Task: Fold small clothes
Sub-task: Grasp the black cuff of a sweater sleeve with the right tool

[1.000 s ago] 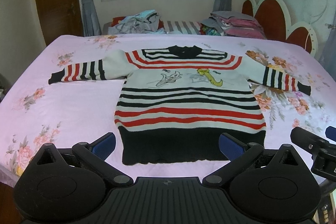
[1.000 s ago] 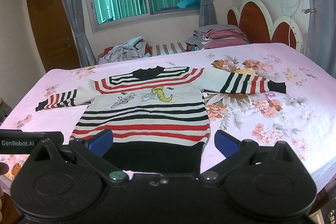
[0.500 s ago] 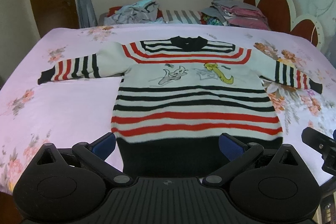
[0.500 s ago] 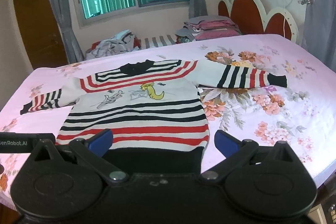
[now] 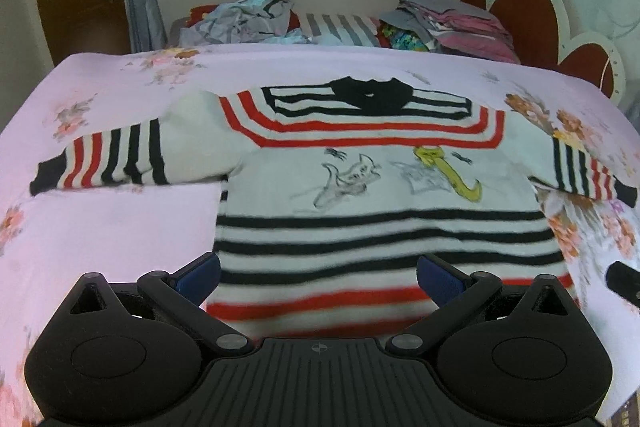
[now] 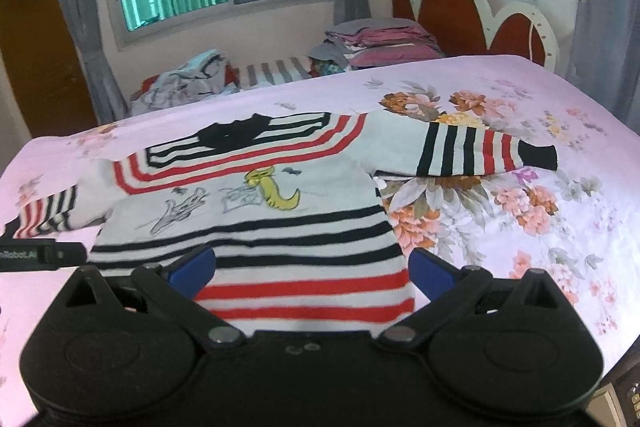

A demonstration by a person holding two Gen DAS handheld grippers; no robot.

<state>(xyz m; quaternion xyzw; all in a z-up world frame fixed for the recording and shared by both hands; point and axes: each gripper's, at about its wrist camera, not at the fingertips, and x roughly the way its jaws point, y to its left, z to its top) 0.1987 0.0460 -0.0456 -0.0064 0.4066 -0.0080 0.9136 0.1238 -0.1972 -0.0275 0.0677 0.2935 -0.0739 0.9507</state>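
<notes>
Sweater flat on pink floral bed, sleeves out, room both sides. Left gripper & right gripper wide open, empty, over hem.

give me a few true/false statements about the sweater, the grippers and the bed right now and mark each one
1. The striped sweater lies flat on the bed with both sleeves spread out. True.
2. The left gripper is shut on the sweater's hem. False: its fingers stand wide apart, holding nothing.
3. The right gripper is open. True.
4. The sweater's collar is red. False: the collar is black.
5. A stack of folded clothes sits beyond the far edge of the bed. True.
</notes>
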